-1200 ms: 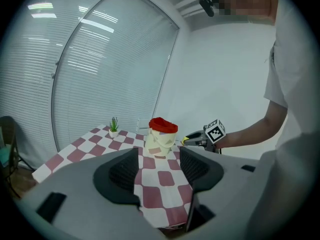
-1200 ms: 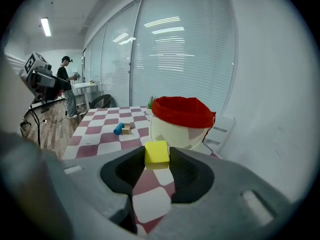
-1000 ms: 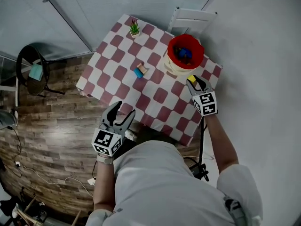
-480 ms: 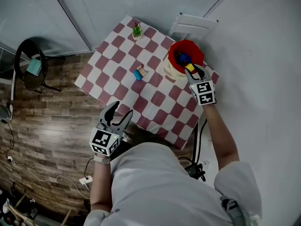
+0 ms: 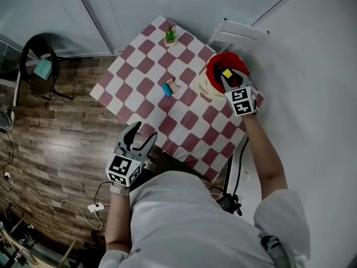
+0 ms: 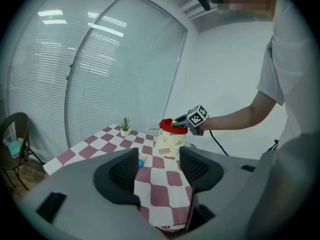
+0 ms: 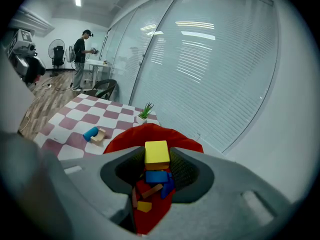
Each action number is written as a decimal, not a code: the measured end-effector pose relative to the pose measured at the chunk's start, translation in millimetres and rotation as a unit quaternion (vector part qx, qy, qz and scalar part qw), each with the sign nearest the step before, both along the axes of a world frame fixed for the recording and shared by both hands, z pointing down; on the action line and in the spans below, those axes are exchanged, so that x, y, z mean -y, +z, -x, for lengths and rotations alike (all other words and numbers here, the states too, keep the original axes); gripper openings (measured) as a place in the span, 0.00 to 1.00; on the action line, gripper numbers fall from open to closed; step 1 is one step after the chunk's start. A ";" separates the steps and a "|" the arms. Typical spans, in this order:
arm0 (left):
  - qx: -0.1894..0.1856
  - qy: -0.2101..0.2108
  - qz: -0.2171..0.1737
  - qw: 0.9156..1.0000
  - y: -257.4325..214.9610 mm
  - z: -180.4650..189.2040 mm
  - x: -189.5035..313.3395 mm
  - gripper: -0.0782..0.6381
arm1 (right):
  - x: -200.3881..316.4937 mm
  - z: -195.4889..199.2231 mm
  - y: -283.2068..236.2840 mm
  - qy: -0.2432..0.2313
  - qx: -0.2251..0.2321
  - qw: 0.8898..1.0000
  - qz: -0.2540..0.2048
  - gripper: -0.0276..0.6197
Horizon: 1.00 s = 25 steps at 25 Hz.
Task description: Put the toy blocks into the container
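Right gripper [image 7: 157, 156]: the jaws are clamped on a yellow block [image 7: 156, 152], their ribbed pads pressing its two opposite side faces. The block looks nearly cubic, so no long axis can be made out. One flat face points up toward the camera, and the face below it looks down into the container [image 7: 125, 136]. The block hangs directly over the red mouth of the container, above a blue block [image 7: 156, 176] and several smaller pieces already lying inside. The step in hand is judged to be the release. The next move calls only for parting the jaws, perhaps after lowering a little so that the block drops within the rim rather than onto it. In the head view, the right gripper [image 5: 227, 78] reaches across the container [image 5: 215, 66] from its near side. Left gripper [image 6: 159, 166]: the jaws stand apart with nothing between them. It is held well short of the container [image 6: 169, 126], off the near edge of the checked table [image 5: 145, 66], as the head view shows [image 5: 139, 135]. Two pieces are still to be collected: a blue piece [image 5: 165, 89] touching a wooden piece [image 5: 173, 86]. Both lie on the cloth to the left of the container and well apart from it. The blue piece lies on its side, its axis roughly toward its wooden neighbour. A small potted plant [image 5: 170, 36] stands beyond them.
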<state>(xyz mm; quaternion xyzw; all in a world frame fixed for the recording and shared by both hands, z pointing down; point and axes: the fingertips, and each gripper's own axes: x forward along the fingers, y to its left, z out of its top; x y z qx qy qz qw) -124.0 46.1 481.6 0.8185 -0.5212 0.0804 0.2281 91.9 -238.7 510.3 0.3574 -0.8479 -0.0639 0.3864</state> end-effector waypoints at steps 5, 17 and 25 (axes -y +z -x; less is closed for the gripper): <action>0.001 -0.013 0.011 1.000 5.8 3.8 0.5 0.44 | 22.6 4.3 12.8 -0.005 -0.014 1.000 0.009 0.28; -0.002 -0.027 0.021 0.999 15.6 10.4 0.7 0.44 | 33.1 -2.2 10.4 0.009 -0.013 1.000 0.009 0.28; -0.002 -0.027 0.010 1.000 8.7 17.5 -1.5 0.44 | 13.5 6.8 -1.6 0.004 0.002 1.000 0.003 0.28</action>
